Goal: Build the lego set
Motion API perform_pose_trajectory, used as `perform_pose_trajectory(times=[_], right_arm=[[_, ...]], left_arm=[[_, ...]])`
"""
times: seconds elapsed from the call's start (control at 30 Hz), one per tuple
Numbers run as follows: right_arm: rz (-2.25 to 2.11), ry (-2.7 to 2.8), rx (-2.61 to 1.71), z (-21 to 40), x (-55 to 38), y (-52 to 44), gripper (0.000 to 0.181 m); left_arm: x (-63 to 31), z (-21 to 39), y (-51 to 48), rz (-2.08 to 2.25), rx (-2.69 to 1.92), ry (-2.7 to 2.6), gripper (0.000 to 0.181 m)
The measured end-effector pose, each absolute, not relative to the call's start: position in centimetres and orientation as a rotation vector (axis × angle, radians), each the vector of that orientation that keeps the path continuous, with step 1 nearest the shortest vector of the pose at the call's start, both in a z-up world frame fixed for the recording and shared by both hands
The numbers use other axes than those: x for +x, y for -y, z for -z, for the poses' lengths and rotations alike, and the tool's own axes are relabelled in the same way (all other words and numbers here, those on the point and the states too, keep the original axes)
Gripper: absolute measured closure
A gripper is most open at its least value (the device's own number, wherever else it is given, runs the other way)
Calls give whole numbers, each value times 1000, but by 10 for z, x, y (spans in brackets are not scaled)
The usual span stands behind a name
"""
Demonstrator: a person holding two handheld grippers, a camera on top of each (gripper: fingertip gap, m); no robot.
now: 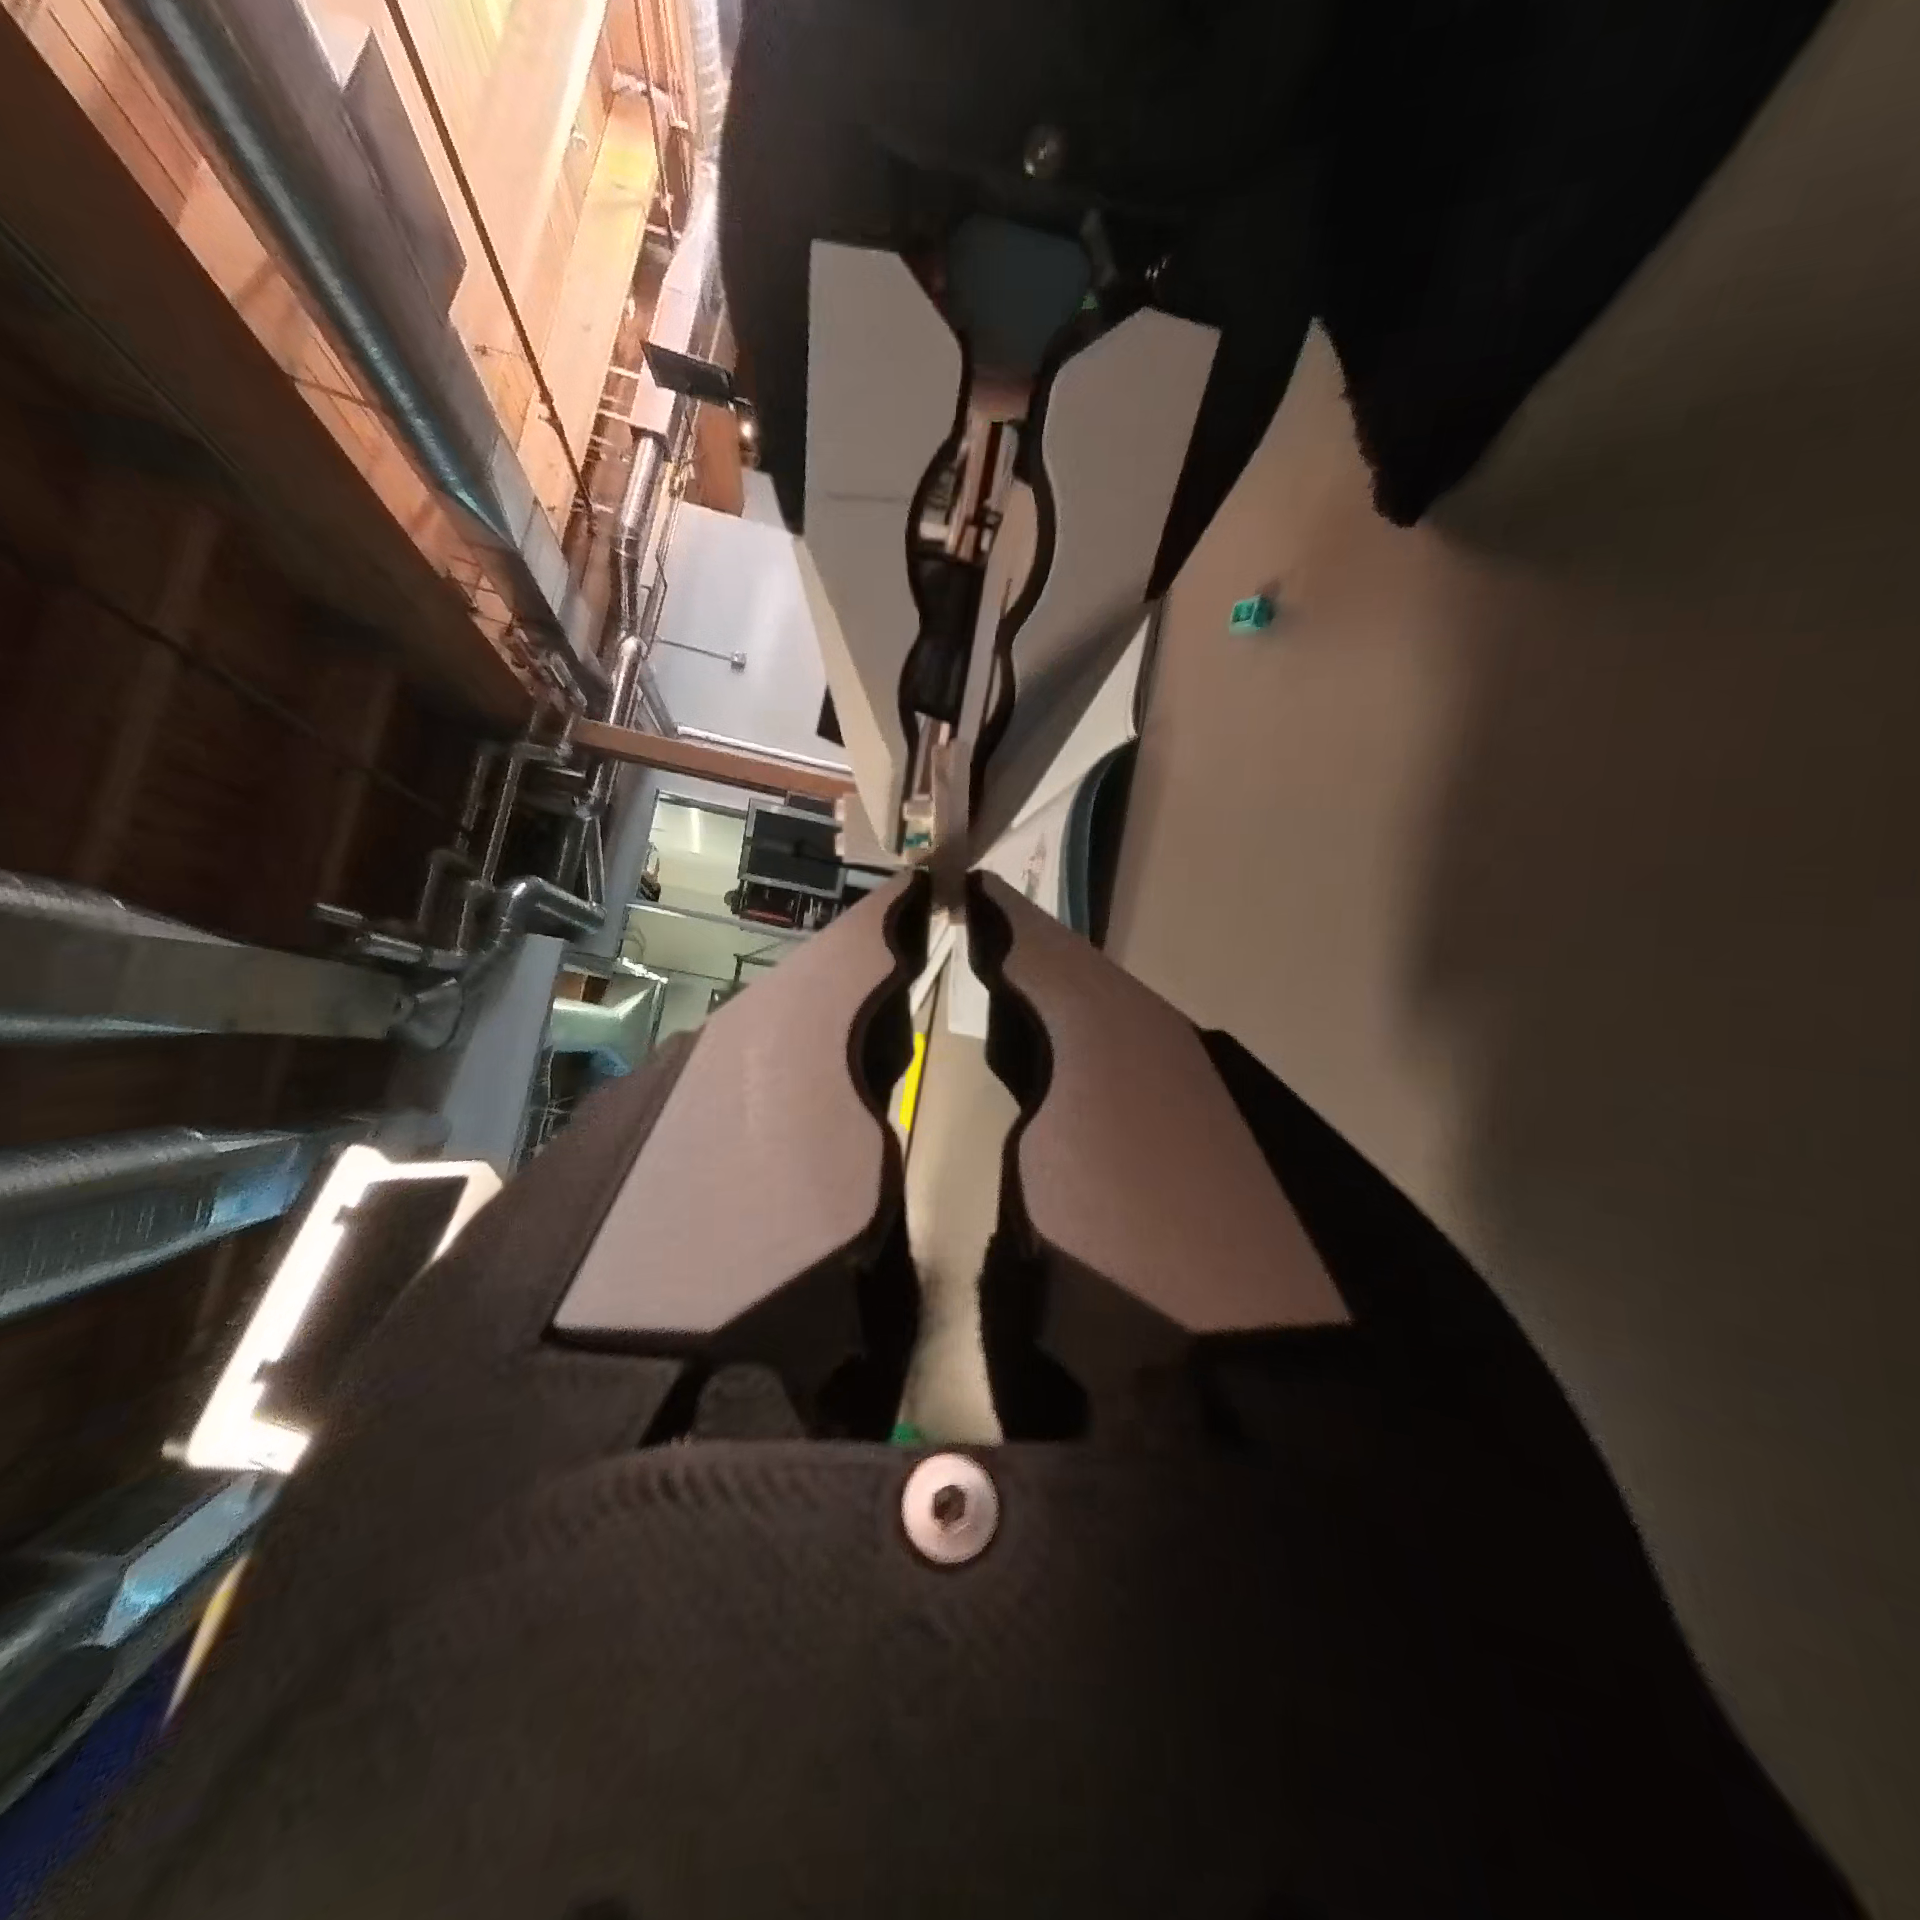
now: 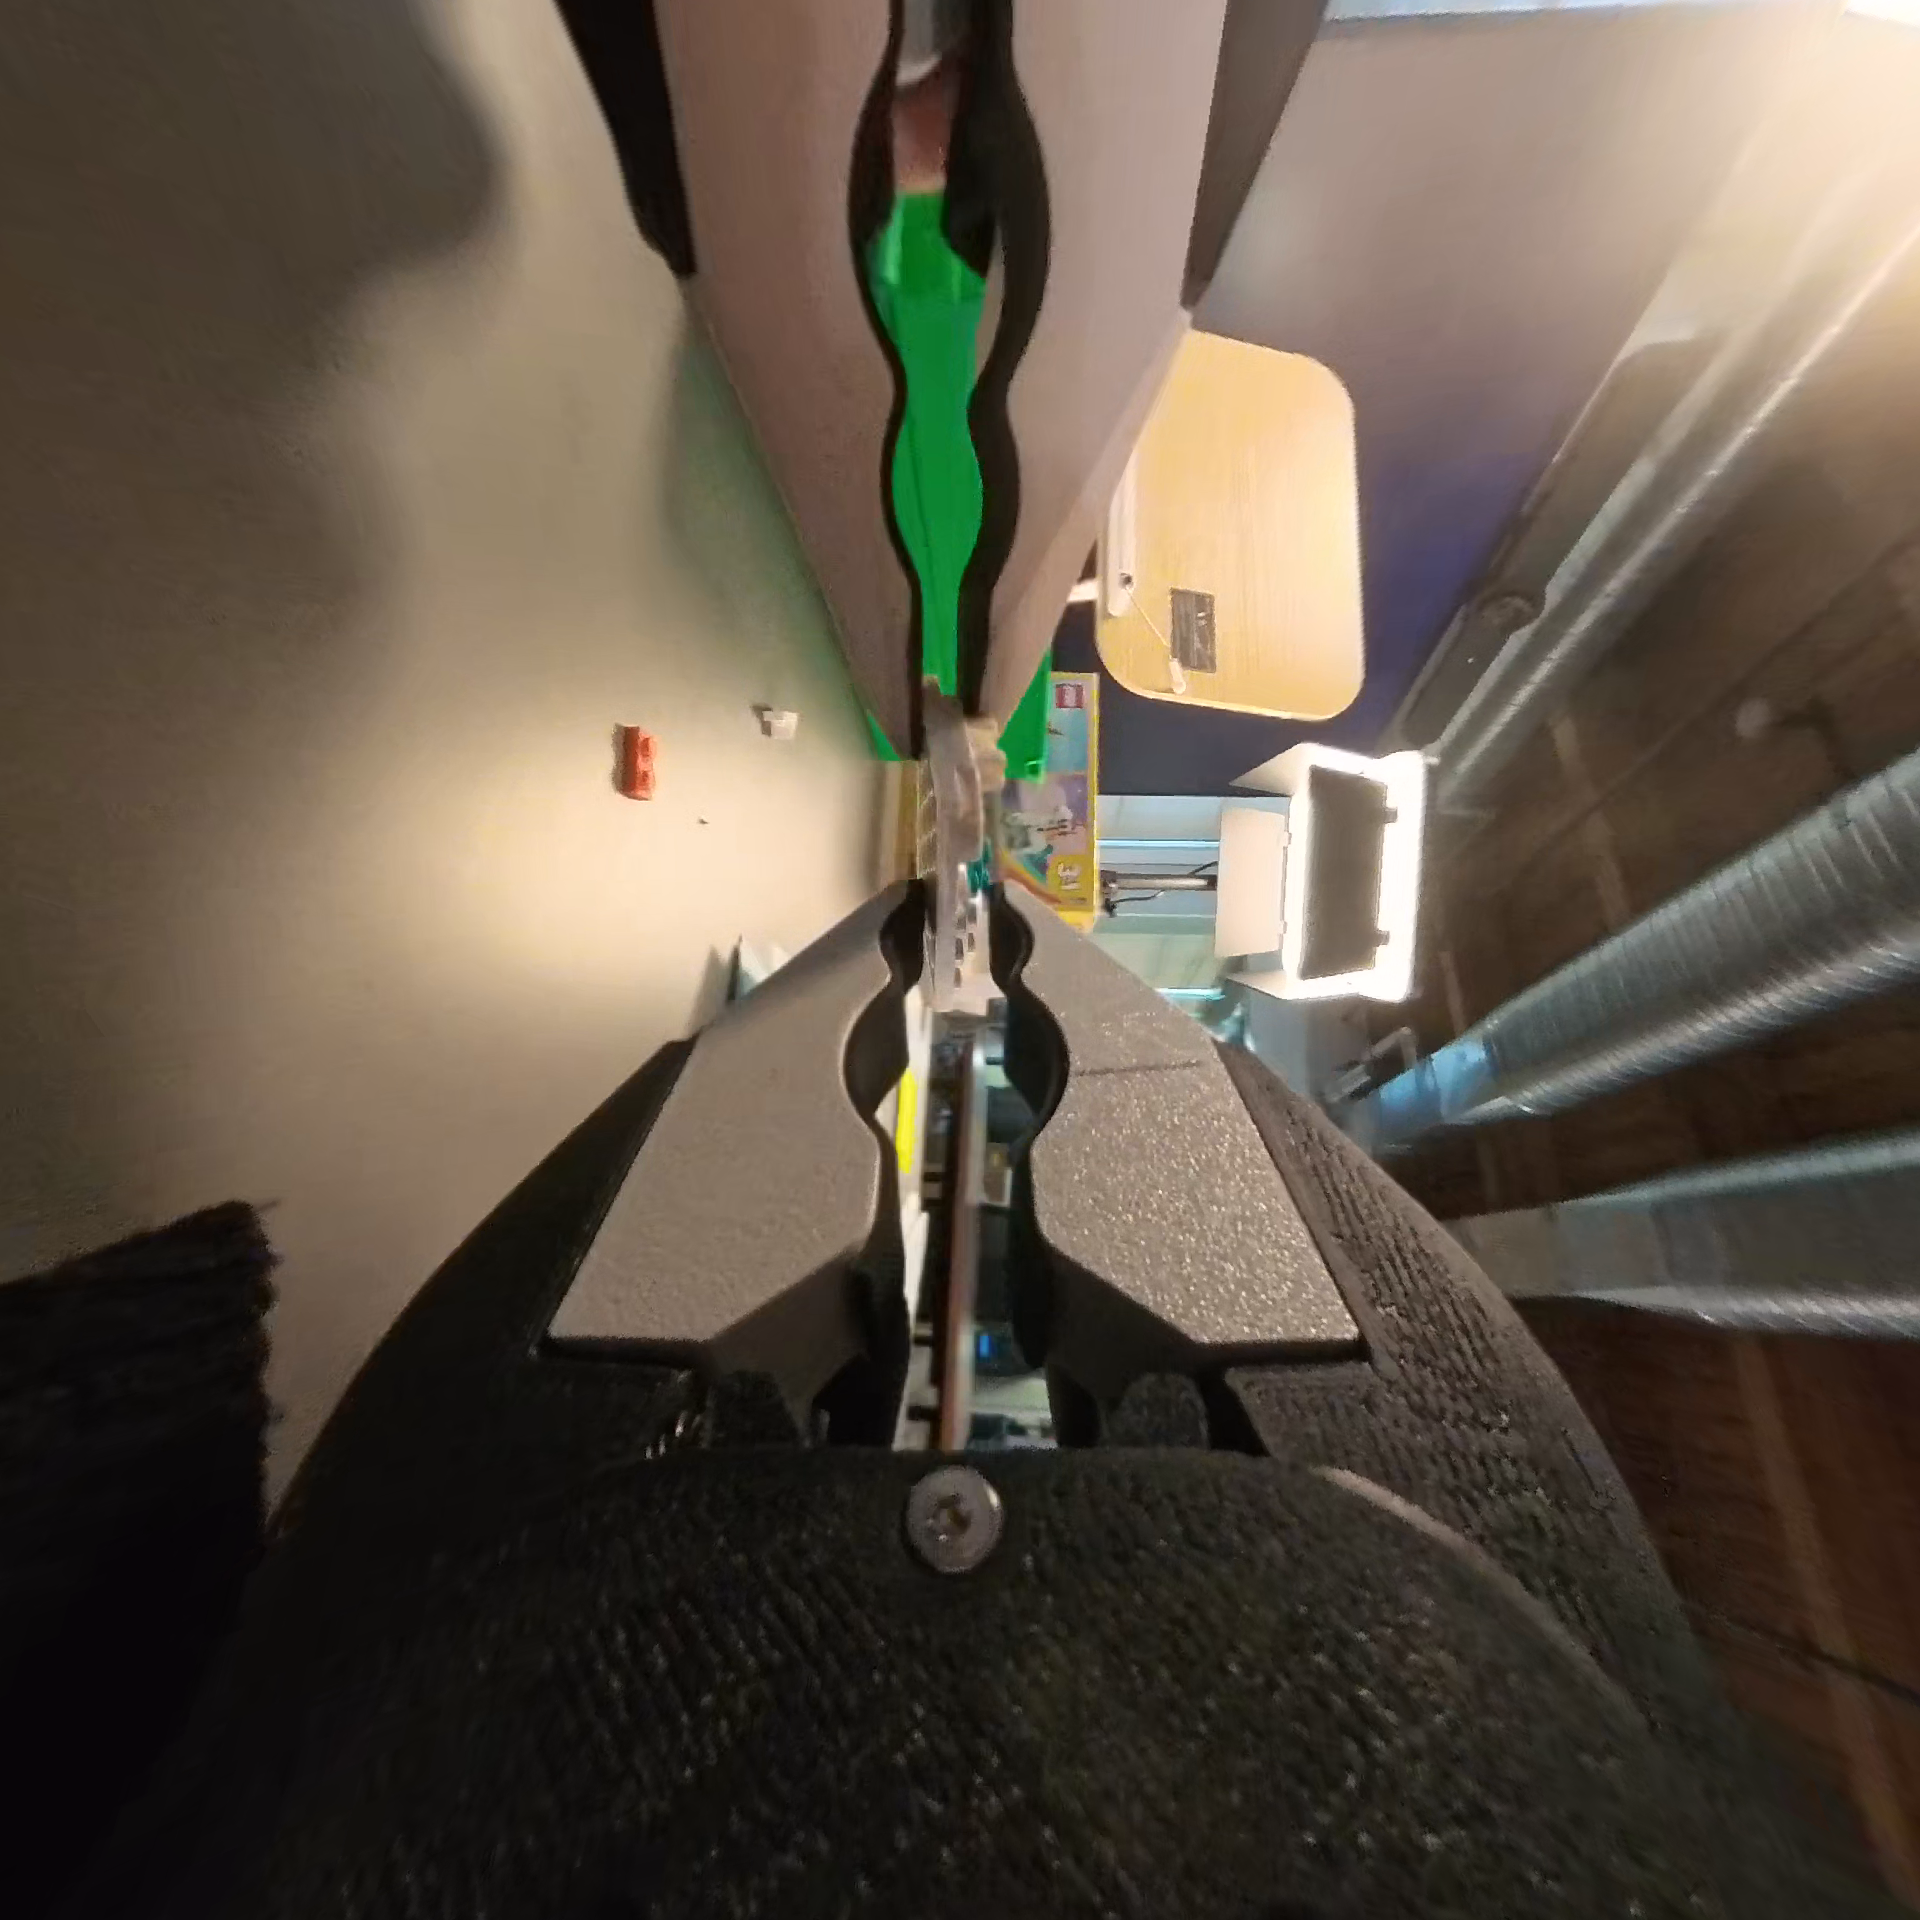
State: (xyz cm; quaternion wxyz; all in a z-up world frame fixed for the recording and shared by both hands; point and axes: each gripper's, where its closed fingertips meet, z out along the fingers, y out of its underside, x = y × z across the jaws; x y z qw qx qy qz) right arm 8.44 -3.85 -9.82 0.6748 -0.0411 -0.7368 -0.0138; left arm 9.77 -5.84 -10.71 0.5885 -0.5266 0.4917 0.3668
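Note:
Both views are turned on their side, with the beige table at the left of the right wrist view. My two grippers meet tip to tip above it. My right gripper is shut on a small light grey studded lego piece. My left gripper comes in from the opposite side and is shut on the piece's other end. In the left wrist view my left gripper and the right gripper pinch the same thin grey piece. A green plate shows behind the left fingers.
A red brick and a small white piece lie loose on the table. A teal brick lies on the table in the left wrist view. The lego box stands beyond the grippers. A wooden tabletop is farther off. Left and right tips are no more than a few centimetres apart.

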Motion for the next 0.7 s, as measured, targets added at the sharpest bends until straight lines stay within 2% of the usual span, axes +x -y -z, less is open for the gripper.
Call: perform_pose_trajectory(times=[0.1,0.17,0.37,0.53,0.7], right_arm=[[-41,1691,-175,105,90,34,168],[-161,1719,-305,103,104,23,155],[-811,1955,-996,136,159,-4,153],[-989,1929,-1360,158,163,-17,156],[-911,1934,-1525,176,158,-21,153]], left_arm=[[95,115,56,-877,-1267,-1135,176],[90,118,55,-905,-1276,-1141,176],[91,128,52,-919,-1285,-1191,176],[88,132,49,-944,-1295,-1203,176],[87,131,49,-929,-1297,-1189,176]])
